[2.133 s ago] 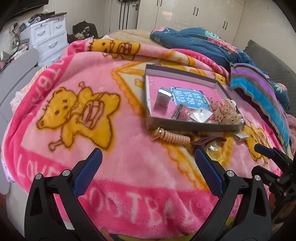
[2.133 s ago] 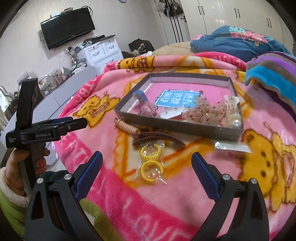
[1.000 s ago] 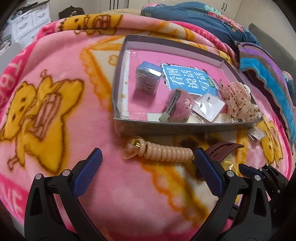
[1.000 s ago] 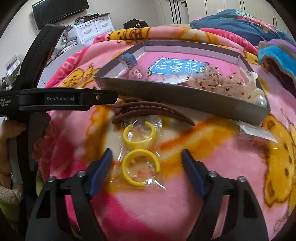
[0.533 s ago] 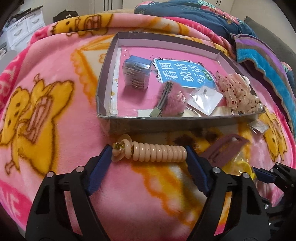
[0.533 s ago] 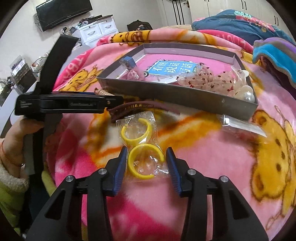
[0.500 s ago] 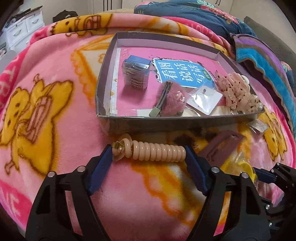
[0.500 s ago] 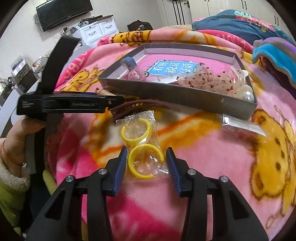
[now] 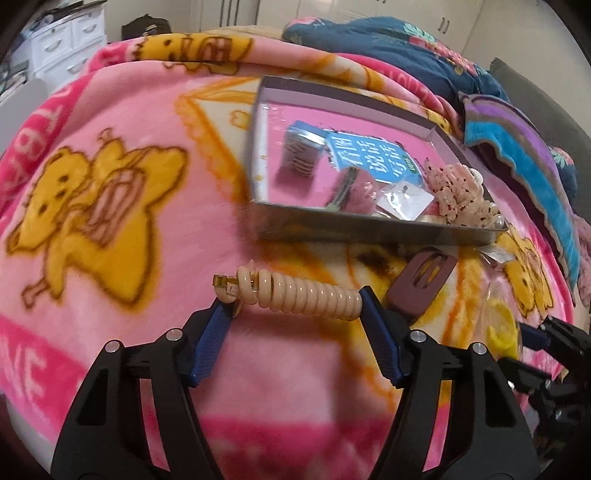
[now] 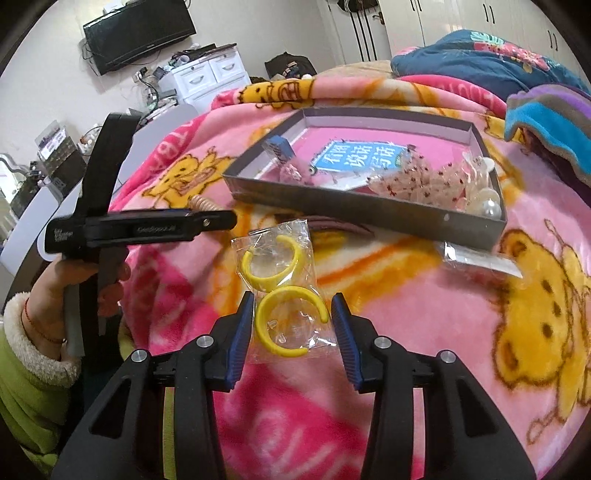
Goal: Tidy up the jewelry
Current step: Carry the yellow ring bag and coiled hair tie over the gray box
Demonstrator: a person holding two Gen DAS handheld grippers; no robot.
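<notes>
My left gripper [image 9: 295,314] is shut on a beige spiral hair tie [image 9: 295,290] and holds it lifted above the pink blanket. My right gripper [image 10: 293,317] is shut on a clear bag of yellow hoop earrings [image 10: 284,295] and holds it raised off the blanket. The grey jewelry tray [image 9: 354,229] lies just beyond, with a blue card, a small box, a pink fuzzy clip and pearly hair pieces inside; it also shows in the right wrist view [image 10: 369,212]. A brown hair clip [image 9: 421,282] lies on the blanket in front of the tray.
A small clear packet [image 10: 480,258] lies on the blanket right of the tray's front corner. Folded blue and striped blankets [image 9: 517,147] lie to the right. White drawers [image 10: 207,77] and a TV [image 10: 140,33] stand at the far wall.
Both grippers have risen from the blanket with their items. The hair tie and the earring bag now hang above the blanket, and the views have pulled back from the tray.
</notes>
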